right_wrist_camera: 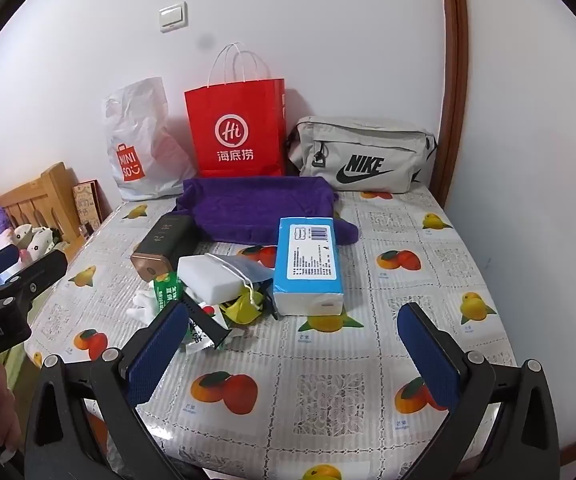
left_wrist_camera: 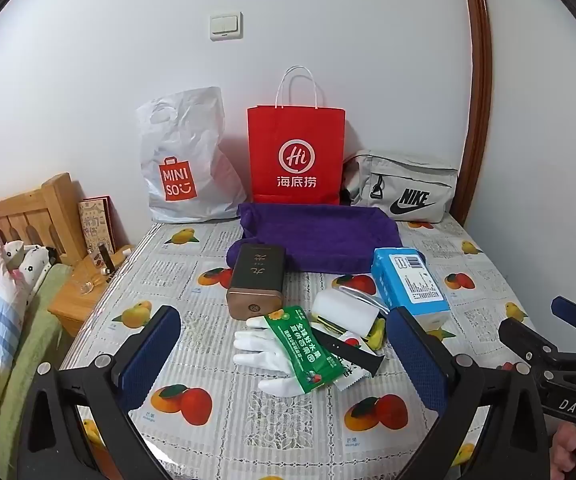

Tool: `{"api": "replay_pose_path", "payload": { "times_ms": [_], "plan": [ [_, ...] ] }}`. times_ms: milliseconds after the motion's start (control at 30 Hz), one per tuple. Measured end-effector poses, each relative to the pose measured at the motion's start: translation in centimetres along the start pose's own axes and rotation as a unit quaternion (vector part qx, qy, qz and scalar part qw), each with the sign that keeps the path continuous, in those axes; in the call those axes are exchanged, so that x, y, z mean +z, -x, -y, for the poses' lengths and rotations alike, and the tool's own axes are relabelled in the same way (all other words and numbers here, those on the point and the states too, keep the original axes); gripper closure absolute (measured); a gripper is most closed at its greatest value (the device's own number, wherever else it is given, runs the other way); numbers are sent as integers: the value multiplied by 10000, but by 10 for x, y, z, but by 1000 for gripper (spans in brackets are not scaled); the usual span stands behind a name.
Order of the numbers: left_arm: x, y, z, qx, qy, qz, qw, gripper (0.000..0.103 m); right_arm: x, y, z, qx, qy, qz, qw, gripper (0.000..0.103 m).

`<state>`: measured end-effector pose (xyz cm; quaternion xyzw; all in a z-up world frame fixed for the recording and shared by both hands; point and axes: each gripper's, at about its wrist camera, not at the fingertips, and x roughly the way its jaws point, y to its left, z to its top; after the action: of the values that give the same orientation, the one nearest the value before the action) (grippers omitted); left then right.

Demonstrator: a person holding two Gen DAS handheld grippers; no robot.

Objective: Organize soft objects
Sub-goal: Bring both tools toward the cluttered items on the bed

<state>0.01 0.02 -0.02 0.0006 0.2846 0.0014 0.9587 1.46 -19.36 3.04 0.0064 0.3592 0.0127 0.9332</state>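
A purple towel (left_wrist_camera: 320,236) (right_wrist_camera: 260,210) lies folded at the back of the table. In front of it sit a blue tissue pack (left_wrist_camera: 408,286) (right_wrist_camera: 308,264), a white sponge block (left_wrist_camera: 346,306) (right_wrist_camera: 212,278), a white glove (left_wrist_camera: 260,354) (right_wrist_camera: 140,306) under a green sachet (left_wrist_camera: 306,354) (right_wrist_camera: 166,288), a black strap (left_wrist_camera: 348,350) (right_wrist_camera: 204,318) and a brown tin (left_wrist_camera: 256,280) (right_wrist_camera: 160,246). My left gripper (left_wrist_camera: 288,344) hangs open above the glove pile, holding nothing. Just as open and holding nothing, my right gripper (right_wrist_camera: 296,334) hovers before the tissue pack.
Against the wall stand a white Miniso plastic bag (left_wrist_camera: 184,160) (right_wrist_camera: 140,144), a red paper bag (left_wrist_camera: 296,152) (right_wrist_camera: 236,128) and a grey Nike pouch (left_wrist_camera: 404,188) (right_wrist_camera: 364,156). A bed (left_wrist_camera: 4,320) and wooden nightstand (left_wrist_camera: 84,292) lie left of the fruit-print tablecloth (right_wrist_camera: 328,400).
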Motion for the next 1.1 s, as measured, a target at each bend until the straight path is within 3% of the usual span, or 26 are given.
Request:
{"api": "replay_pose_path", "payload": {
  "times_ms": [1100],
  "plan": [
    [-2,5,-5,67,41,-7,10000,0,-2,9,-6,33,33,-20,10000,0]
  ]
}}
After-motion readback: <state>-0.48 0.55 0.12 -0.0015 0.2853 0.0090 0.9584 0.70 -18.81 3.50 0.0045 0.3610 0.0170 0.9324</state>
